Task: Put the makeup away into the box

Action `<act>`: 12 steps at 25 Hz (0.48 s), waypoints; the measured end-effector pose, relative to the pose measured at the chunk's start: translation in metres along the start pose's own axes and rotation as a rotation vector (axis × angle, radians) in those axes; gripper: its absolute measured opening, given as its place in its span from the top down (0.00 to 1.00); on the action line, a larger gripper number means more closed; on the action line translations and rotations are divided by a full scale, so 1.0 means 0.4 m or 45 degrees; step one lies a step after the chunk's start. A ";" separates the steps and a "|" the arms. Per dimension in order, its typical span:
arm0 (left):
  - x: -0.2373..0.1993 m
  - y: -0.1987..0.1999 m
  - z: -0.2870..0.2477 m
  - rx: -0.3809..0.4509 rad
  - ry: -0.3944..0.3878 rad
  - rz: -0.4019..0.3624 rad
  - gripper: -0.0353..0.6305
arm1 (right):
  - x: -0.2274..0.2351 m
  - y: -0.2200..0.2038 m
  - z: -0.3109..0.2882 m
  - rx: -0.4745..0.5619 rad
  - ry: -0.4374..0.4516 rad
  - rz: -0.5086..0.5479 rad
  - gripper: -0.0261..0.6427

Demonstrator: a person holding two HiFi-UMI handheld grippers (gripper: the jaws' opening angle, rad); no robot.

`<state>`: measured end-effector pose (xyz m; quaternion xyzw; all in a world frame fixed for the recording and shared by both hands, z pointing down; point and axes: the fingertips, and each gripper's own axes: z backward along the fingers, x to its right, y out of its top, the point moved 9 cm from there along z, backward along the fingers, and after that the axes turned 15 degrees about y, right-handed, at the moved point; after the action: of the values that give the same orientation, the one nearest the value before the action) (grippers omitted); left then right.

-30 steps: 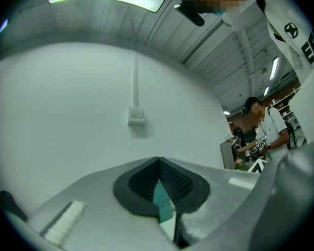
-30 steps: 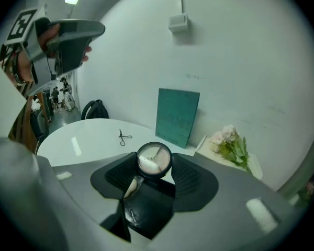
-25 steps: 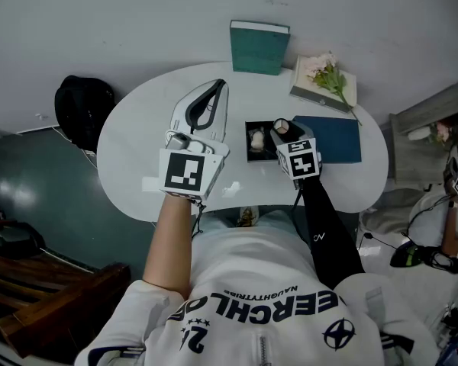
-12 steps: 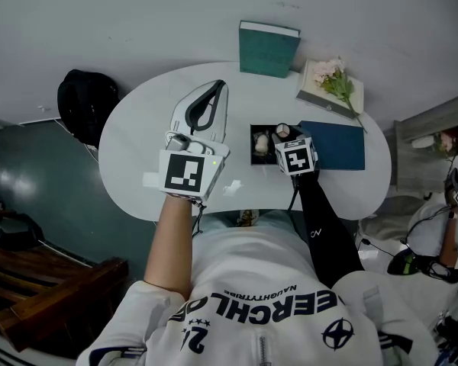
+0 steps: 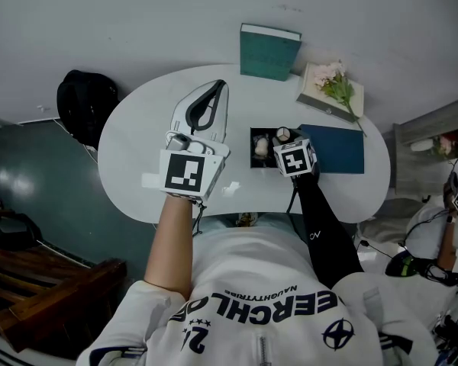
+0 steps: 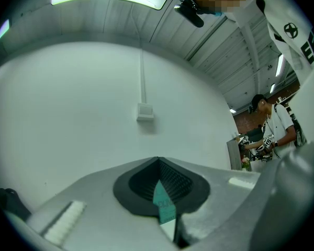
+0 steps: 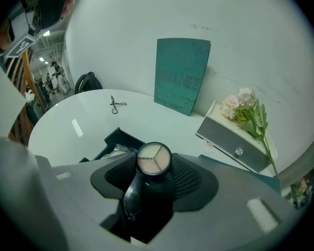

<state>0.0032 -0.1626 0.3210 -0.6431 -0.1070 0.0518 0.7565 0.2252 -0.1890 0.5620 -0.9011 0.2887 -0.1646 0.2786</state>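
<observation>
A small black open box [image 5: 256, 157] sits on the white oval table [image 5: 137, 136], with a pale item [image 5: 261, 143] lying inside it. My right gripper [image 5: 281, 139] hovers over the box's right edge, shut on a dark makeup pot [image 5: 283, 133]. In the right gripper view the pot [image 7: 153, 157] shows a round three-shade top between the jaws of that gripper [image 7: 156, 181], and the box [image 7: 115, 140] lies just beyond. My left gripper [image 5: 216, 90] is over the table left of the box, its jaws together with nothing held. In its own view the left gripper [image 6: 159, 190] points up at the wall.
A teal book [image 5: 269, 52] leans on the wall at the back. To its right is a white box with flowers [image 5: 332, 88], and a blue lid [image 5: 332, 149] lies beside the black box. A thin eyelash curler [image 7: 115, 104] rests on the table. A black bag [image 5: 84, 105] sits left of the table.
My right gripper, with the pot in it, has shifted slightly left toward the box. The left gripper has stayed where it was.
</observation>
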 end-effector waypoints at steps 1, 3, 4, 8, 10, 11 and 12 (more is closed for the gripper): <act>-0.001 -0.002 -0.001 -0.001 0.002 0.002 0.94 | 0.001 -0.001 0.001 -0.016 -0.007 0.008 0.60; -0.002 -0.006 -0.002 -0.004 0.005 0.004 0.94 | 0.001 -0.003 0.001 -0.039 -0.009 0.027 0.60; -0.002 -0.007 -0.003 -0.004 0.005 0.006 0.94 | 0.000 -0.003 0.001 -0.044 -0.007 0.032 0.60; -0.001 -0.005 -0.003 -0.002 -0.001 0.009 0.94 | -0.001 -0.005 0.000 -0.045 -0.011 0.039 0.59; -0.004 -0.006 -0.003 -0.006 0.001 0.009 0.94 | -0.003 -0.007 -0.001 -0.058 -0.013 0.052 0.54; -0.005 -0.007 -0.003 -0.009 0.003 0.011 0.94 | -0.004 -0.009 -0.001 -0.061 -0.015 0.057 0.54; -0.005 -0.009 -0.002 -0.011 0.004 0.011 0.94 | -0.004 -0.010 0.000 -0.059 -0.018 0.059 0.54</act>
<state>0.0010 -0.1644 0.3241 -0.6469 -0.1031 0.0537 0.7537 0.2257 -0.1851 0.5642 -0.9015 0.3112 -0.1449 0.2636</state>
